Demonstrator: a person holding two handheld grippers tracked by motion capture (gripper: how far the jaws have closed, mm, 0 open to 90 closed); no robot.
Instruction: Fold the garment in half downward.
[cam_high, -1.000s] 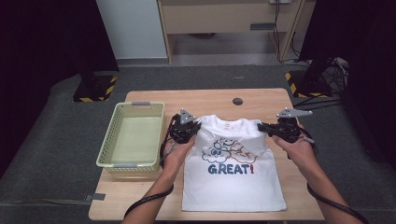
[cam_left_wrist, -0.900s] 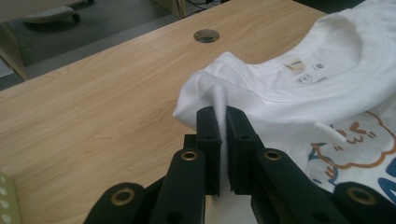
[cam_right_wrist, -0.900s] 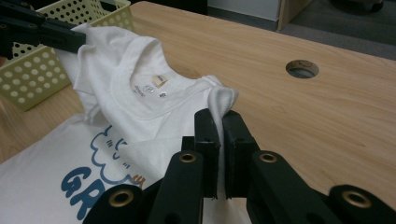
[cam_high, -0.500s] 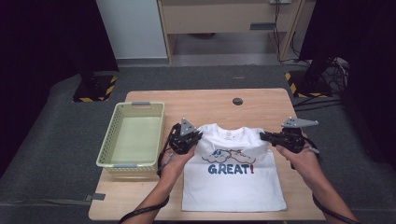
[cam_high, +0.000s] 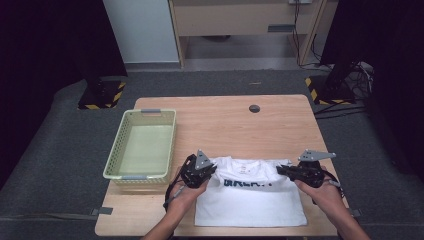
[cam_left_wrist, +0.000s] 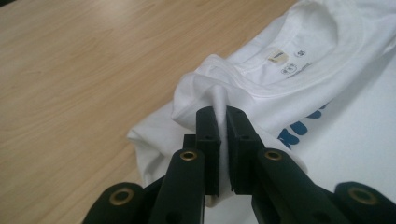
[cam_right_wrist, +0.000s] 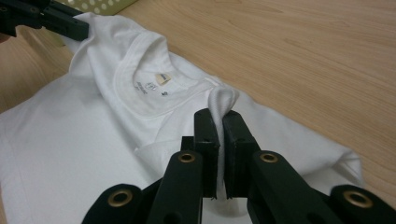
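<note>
two grippers, the left gripper (cam_high: 200, 172) and the right gripper (cam_high: 300, 171), each pinch a shoulder of the white shirt (cam_high: 250, 202) on the table (cam_high: 225, 120), so bring both down together to keep the fold straight.

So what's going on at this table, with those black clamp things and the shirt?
A person is folding a white T-shirt on a wooden table, using a handheld gripper in each hand instead of fingers. The left gripper and the right gripper are each clamped on a pinch of fabric near a shoulder, either side of the collar. The top of the shirt is drawn toward the person, so part of its blue print is covered. A pale green basket sits just to the left with nothing in it.
</note>
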